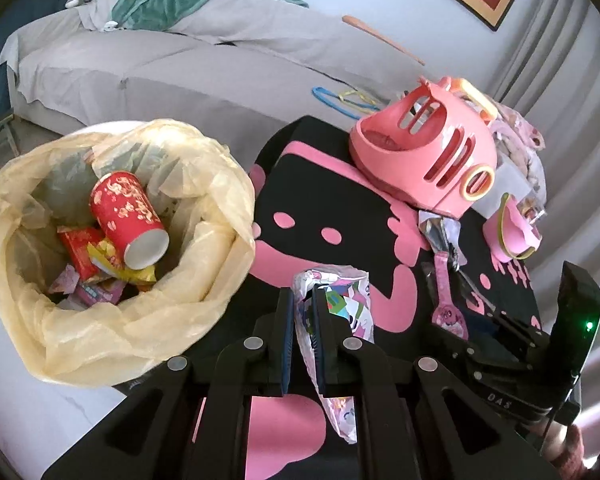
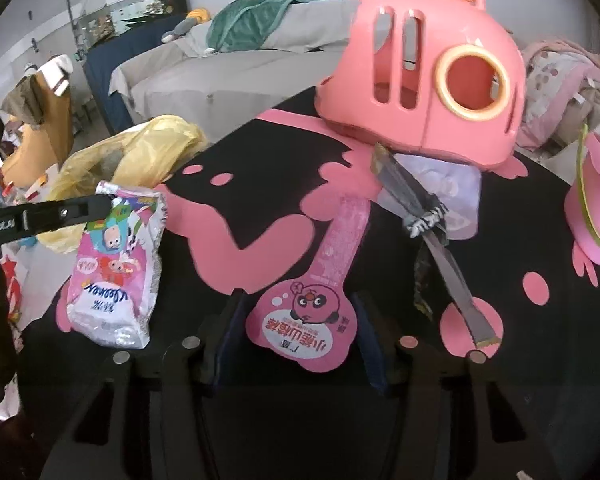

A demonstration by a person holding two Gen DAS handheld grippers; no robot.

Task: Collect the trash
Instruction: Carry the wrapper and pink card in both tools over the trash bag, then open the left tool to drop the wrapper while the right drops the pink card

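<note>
My left gripper (image 1: pixel 303 300) is shut on a crumpled colourful snack wrapper (image 1: pixel 340 304) and holds it above the black and pink table (image 1: pixel 320 208), just right of the bin. The same wrapper (image 2: pixel 116 264) hangs from the left gripper's finger (image 2: pixel 72 210) in the right wrist view. The bin with a yellow bag (image 1: pixel 112 248) holds a red cup (image 1: pixel 130 220) and several wrappers. My right gripper (image 2: pixel 296 344) is open, its fingers on either side of a flat pink lollipop-shaped wrapper (image 2: pixel 308 320) on the table. A silver foil wrapper (image 2: pixel 428 216) lies beside it.
A pink toy carrier (image 2: pixel 420 76) stands at the back of the table, over the foil wrapper's far end. A pink scoop (image 2: pixel 596 208) sits at the right. A grey sofa (image 1: pixel 160 64) with a green towel is behind. The right gripper's body (image 1: pixel 540 344) shows at lower right.
</note>
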